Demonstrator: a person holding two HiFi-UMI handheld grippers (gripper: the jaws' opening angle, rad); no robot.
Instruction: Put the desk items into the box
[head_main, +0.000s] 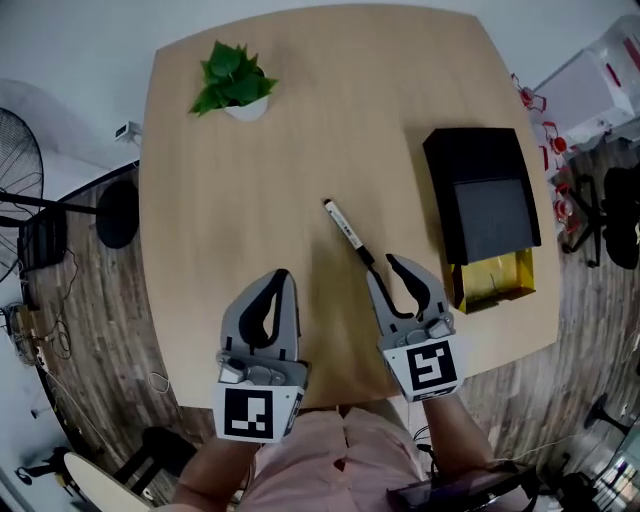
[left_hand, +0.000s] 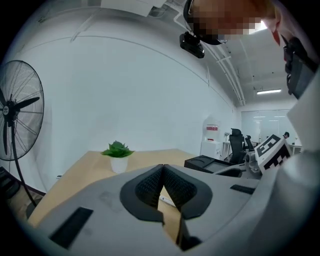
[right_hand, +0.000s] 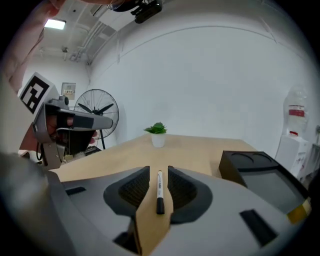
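Closing off-centre could flick the pen (head_main: 343, 225) away tbh: right tongs (right_hand: 159, 172) straddle it open, left tongs (left_hand: 163, 166) pinched together, empty.

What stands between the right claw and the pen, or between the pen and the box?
Nothing visible. The open right claw straddles the white black-capped marker pen; only bare wooden tabletop separates it from the black gold-lined box.
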